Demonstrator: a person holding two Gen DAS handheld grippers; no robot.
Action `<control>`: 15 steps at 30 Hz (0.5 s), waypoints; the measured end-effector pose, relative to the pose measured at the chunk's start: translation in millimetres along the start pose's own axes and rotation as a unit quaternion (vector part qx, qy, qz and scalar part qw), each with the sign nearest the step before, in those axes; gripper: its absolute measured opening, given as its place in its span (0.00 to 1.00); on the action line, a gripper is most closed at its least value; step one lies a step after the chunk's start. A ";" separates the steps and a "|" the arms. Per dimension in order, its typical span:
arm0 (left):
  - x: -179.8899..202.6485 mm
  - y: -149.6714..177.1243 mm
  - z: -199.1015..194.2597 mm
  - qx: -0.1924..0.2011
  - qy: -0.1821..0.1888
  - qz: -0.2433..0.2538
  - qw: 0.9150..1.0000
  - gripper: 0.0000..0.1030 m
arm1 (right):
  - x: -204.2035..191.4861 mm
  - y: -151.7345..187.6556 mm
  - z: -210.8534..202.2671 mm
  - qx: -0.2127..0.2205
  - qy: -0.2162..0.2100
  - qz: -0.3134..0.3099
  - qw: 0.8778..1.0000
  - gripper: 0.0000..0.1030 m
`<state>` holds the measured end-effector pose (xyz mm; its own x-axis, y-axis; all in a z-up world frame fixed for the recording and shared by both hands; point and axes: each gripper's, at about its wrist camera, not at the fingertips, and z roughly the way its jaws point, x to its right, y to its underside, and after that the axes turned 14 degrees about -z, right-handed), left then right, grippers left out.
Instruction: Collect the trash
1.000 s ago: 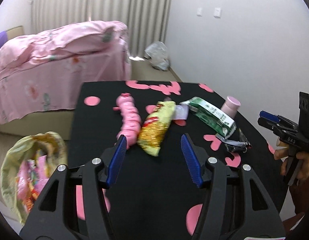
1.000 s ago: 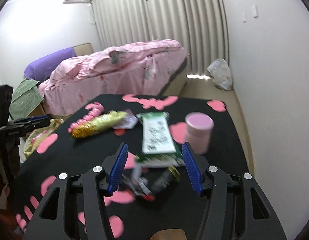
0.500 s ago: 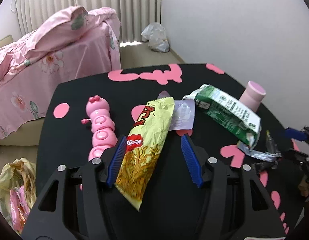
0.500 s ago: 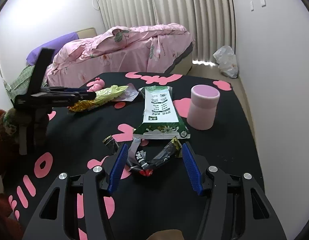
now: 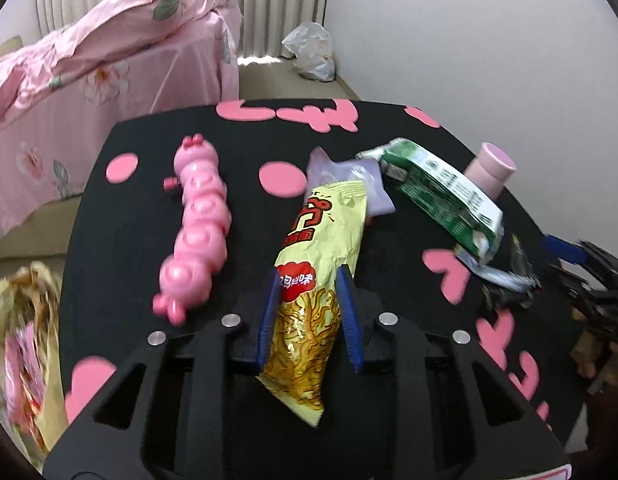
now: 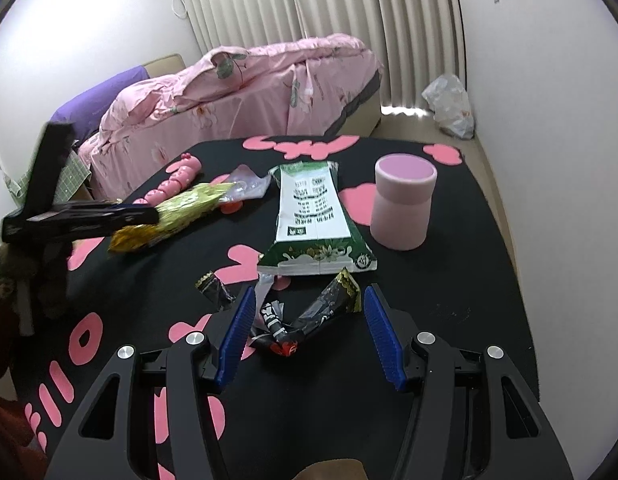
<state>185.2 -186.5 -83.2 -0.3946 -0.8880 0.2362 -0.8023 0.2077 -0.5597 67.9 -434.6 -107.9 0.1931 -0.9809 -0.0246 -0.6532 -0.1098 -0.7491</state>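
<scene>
Since a second ago, when my left gripper [image 5: 309,316] hung wide apart short of the yellow snack wrapper [image 5: 321,256], it has come forward over the black table [image 5: 237,208] and narrowed, so that both blue pads now press the wrapper's sides around the red patch on its print. That squeeze is the relation everything turns on: the wrapper's long axis runs almost straight along my left fingers, its near crimped end hanging back under the jaws toward me and its far end pointing away, leaning slightly right until it overlaps the pale lilac wrapper [image 5: 361,184]. I judge the grip to sit a little nearer the close end than the middle, so the far part may droop when I lift. Left of the yellow wrapper, apart from it, the pink caterpillar toy [image 5: 197,232] lies roughly parallel; right of it lie the green carton [image 5: 441,196] and the pink cup [image 5: 491,168]. The trash bag [image 5: 25,344] sits beyond the table's left edge, well left of the yellow wrapper, so my left hand is clearly the one to carry it there. My right gripper [image 6: 305,328] has also closed in on the crumpled black wrapper [image 6: 309,316], which now lies between its pads, but those fingers are spread wide and not touching it. That wrapper is bent in a V just on the near side of the green carton, its arms pointing away from me.
</scene>
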 end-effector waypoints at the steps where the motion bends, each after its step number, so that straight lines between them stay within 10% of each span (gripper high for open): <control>1: -1.8 4.4 -4.3 -0.005 0.004 -0.005 1.000 0.27 | 0.8 -0.4 2.7 -0.005 -0.003 0.002 1.000 0.52; 10: -8.2 33.4 -36.3 -0.026 0.060 -0.012 0.998 0.42 | -42.5 1.5 15.5 -0.046 -0.093 -0.047 0.994 0.52; 15: -13.1 37.3 -45.3 0.005 0.046 -0.014 0.999 0.47 | -58.1 -0.2 -0.5 -0.046 -0.042 -0.102 0.993 0.52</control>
<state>140.1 -148.5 -71.2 -0.4125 -0.8518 0.3230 -0.8091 0.1796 -0.5596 56.5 -377.7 -106.0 0.3853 -0.9206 0.0634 -0.6585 -0.3224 -0.6800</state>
